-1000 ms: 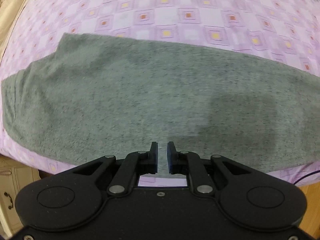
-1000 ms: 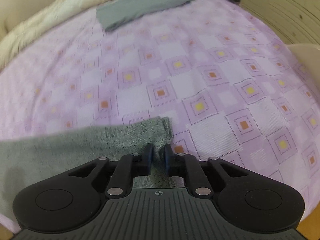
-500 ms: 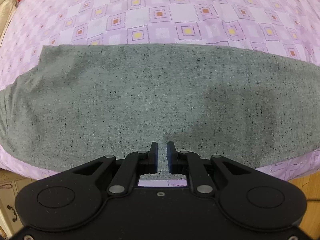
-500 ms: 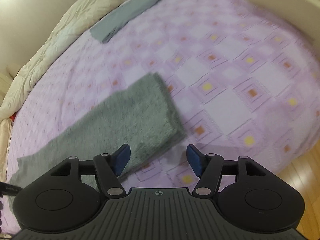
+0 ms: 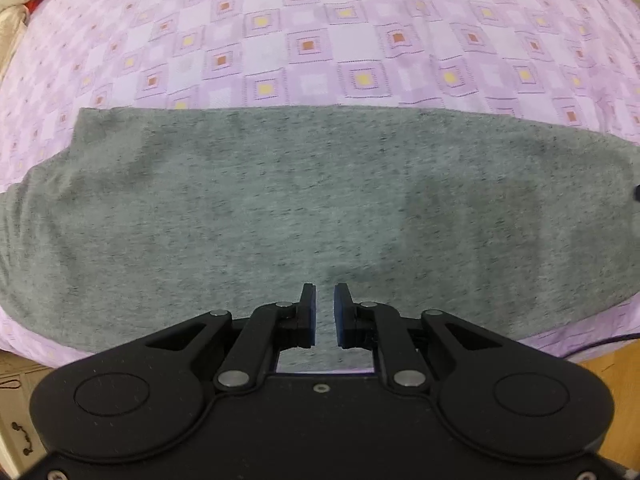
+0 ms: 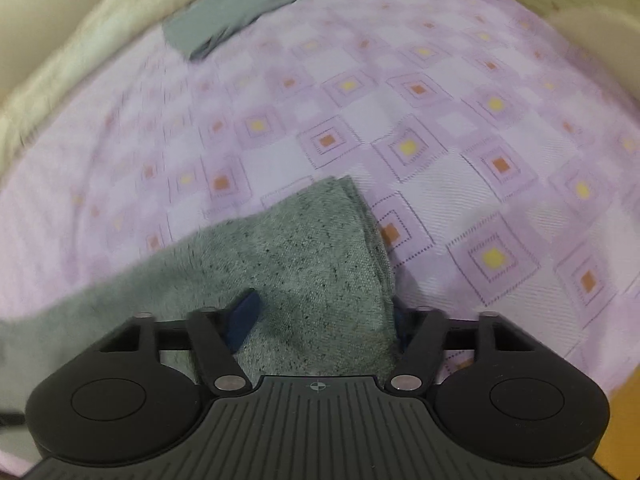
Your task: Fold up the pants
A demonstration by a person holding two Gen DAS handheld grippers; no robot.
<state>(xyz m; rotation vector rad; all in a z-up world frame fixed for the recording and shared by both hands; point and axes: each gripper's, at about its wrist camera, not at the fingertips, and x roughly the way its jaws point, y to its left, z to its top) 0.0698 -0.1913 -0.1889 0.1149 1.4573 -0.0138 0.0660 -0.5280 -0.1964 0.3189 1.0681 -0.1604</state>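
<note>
The heathered grey knit pants (image 5: 304, 216) lie flat on the bed as one long band running left to right across the left wrist view, near the bed's front edge, with no wrinkles of note and both long edges roughly parallel. Judged from that single-leg width, the lengthwise fold (leg onto leg) looks already done; the crosswise folds that would shorten the band are not yet made. In the right wrist view the band's narrow end (image 6: 320, 264) sits between the arms of the right gripper (image 6: 320, 320): its fingers have just been closing, yet they appear well apart in the blurred frame, one blue pad (image 6: 244, 316) resting on top of the cloth and the other mostly hidden behind the cloth's raised edge, so no firm clamp on the fabric can be read. The left gripper (image 5: 325, 316) points straight down above the near long edge at about mid-length; its fingers stand close together with a narrow gap, and nothing is pinched between them. Probable current step: taking hold of the end for the first crosswise fold. Surroundings: purple-and-white square-patterned bedsheet (image 5: 320, 40), a separate folded grey garment (image 6: 248, 12) at the far side of the bed, a cream quilt (image 6: 60, 52) along the left edge, wooden floor (image 5: 608, 364) in front of the bed.
</note>
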